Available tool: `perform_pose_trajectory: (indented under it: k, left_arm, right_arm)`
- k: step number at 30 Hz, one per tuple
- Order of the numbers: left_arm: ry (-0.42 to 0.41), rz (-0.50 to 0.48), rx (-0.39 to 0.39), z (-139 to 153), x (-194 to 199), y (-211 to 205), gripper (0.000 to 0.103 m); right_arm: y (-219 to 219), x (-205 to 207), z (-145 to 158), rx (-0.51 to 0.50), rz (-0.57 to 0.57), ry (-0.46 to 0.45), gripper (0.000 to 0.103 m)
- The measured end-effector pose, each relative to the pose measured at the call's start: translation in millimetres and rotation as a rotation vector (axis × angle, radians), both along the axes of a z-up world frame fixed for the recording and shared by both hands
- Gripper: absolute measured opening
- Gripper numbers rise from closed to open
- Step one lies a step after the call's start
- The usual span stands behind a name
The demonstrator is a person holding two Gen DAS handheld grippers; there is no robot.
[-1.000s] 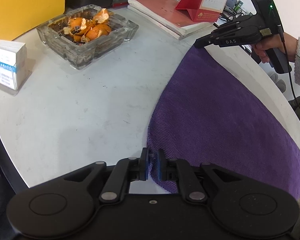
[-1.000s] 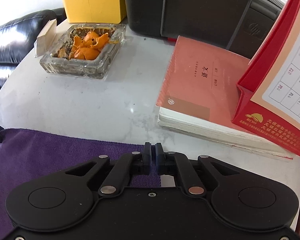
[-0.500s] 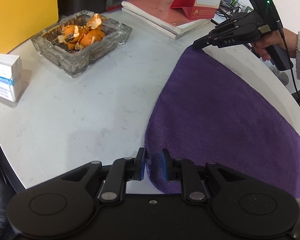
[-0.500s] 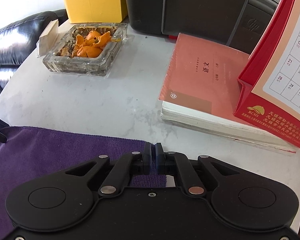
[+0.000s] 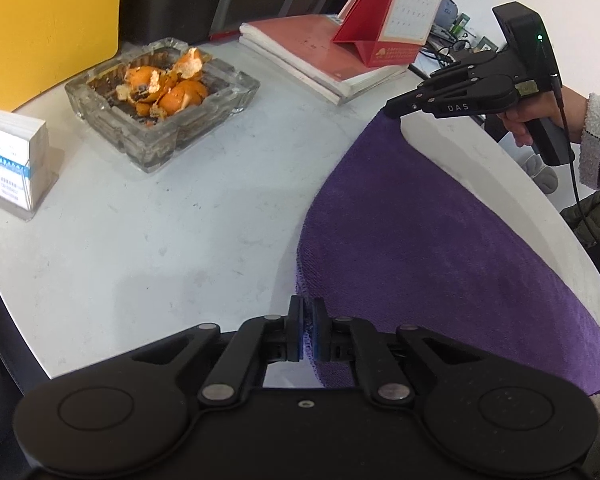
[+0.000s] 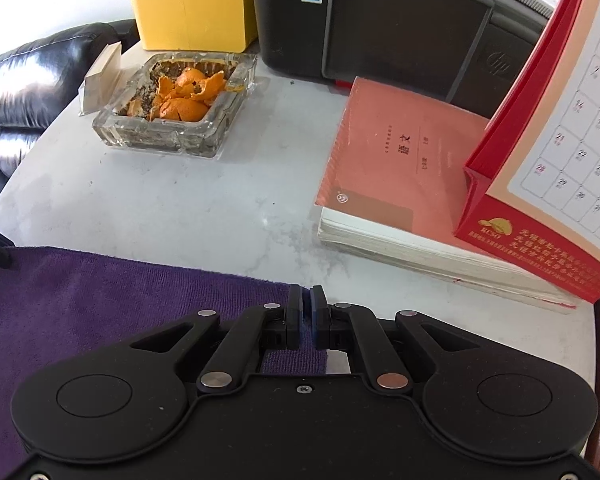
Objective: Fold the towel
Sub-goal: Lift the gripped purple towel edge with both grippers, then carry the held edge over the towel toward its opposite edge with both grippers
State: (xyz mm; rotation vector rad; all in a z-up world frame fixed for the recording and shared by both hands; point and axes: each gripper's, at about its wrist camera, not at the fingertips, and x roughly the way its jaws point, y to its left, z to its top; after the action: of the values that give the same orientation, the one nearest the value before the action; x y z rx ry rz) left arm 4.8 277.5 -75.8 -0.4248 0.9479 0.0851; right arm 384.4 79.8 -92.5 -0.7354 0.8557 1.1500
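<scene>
Two corners pinched | left claw [image 5: 307, 330] clamped on towel [image 5: 440, 248] corner | right claw [image 6: 307, 317] clamped on adjacent corner | towel flat on surface [image 5: 172, 240], held edge spanning both claws.

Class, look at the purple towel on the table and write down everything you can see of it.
The towel is deep purple, of a soft ribbed cloth, spread flat in one layer on the white table along its curved edge. It is not yet folded. The left gripper is shut on one far corner and the right gripper on the other. The towel lies clear of the glass ashtray and the books.
</scene>
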Motion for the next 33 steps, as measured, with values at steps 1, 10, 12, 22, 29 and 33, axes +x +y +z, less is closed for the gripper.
perform_pose_trajectory:
  k: [1,10,12,22,29,33]
  left_arm:
    - [-0.008,-0.005,-0.003,3,-1,-2,0.004]
    - [-0.086,-0.053,-0.016,30,-13,-19,0.004]
    - [-0.101,-0.073,-0.017,36,-16,-25,0.004]
    - [-0.164,-0.233,-0.041,63,-23,-66,0.004]
    - [-0.182,-0.368,-0.072,71,-23,-107,0.004]
    - [-0.177,-0.429,-0.079,72,-21,-131,0.004]
  right_arm:
    - [-2,-1,4,-0.002,-0.001,-0.008,0.003]
    - [-20,-20,37,-0.016,-0.025,-0.072,0.003]
    - [-26,-25,43,-0.018,-0.040,-0.084,0.003]
    - [-83,-60,72,-0.008,-0.179,-0.144,0.003]
    - [-138,-86,82,0.017,-0.316,-0.163,0.003]
    - [-167,-101,83,0.024,-0.378,-0.166,0.003]
